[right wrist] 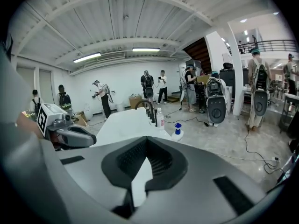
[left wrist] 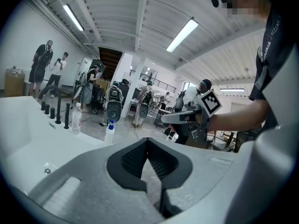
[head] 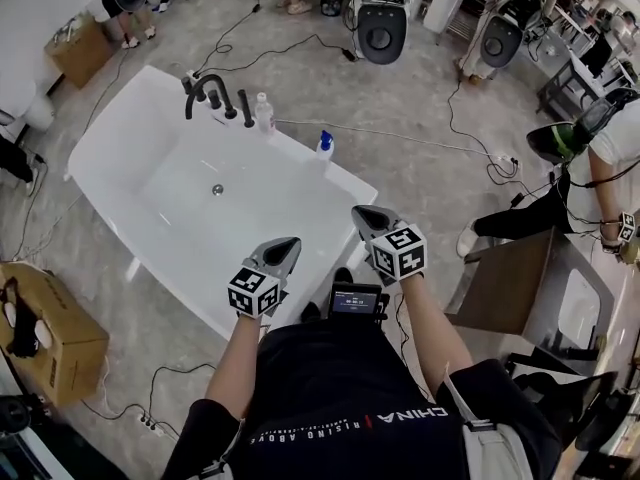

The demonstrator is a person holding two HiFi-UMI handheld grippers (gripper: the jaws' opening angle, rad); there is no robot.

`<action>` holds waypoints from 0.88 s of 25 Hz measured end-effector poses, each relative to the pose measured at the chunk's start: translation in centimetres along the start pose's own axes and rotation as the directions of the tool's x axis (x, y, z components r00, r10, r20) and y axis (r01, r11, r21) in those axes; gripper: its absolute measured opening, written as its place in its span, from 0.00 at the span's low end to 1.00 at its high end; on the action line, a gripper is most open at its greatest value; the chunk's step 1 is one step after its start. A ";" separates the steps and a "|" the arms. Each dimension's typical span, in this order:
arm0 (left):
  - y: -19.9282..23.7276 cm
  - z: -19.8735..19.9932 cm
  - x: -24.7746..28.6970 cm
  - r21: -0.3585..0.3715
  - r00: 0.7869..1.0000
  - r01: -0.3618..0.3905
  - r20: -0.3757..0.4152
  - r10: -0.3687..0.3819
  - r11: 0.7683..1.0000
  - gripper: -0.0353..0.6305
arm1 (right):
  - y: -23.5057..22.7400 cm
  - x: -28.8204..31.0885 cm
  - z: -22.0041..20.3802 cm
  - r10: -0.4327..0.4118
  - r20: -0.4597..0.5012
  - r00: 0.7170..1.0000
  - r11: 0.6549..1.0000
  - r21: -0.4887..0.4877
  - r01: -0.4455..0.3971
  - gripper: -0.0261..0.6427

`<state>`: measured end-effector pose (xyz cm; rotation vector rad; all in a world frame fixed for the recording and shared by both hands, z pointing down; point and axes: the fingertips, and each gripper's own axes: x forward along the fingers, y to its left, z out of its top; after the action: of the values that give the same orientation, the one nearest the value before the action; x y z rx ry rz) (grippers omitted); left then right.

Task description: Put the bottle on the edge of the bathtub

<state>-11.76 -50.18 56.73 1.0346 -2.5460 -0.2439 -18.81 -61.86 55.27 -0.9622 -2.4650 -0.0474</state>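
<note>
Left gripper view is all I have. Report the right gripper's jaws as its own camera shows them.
Observer: The right gripper has its jaws together, with nothing between them.
Operator: Now place my left gripper from the head view.
Observer: The left gripper hangs over the near rim of the bathtub. The clear bottle stands across the basin on the far rim, beside the black faucet.
Operator: Say what sits between the arms.
Observer: A small dark screen shows between the person's forearms, close to that near rim.
</note>
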 end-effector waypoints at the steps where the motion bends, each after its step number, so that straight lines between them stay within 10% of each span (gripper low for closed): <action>1: -0.2 0.1 0.1 -0.002 1.000 0.006 0.006 -0.006 1.000 0.07 | 0.1 -0.2 -0.2 0.000 -0.002 1.000 1.000 0.005 0.000 0.06; 22: -1.4 0.8 2.3 0.045 0.999 0.035 0.005 -0.035 0.998 0.07 | -0.4 -1.3 -1.3 -0.033 -0.009 0.999 0.999 0.028 0.033 0.06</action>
<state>-12.69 -52.80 56.20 1.0976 -2.5506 -0.2002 -17.71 -63.24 55.92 -0.9079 -2.4674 -0.0280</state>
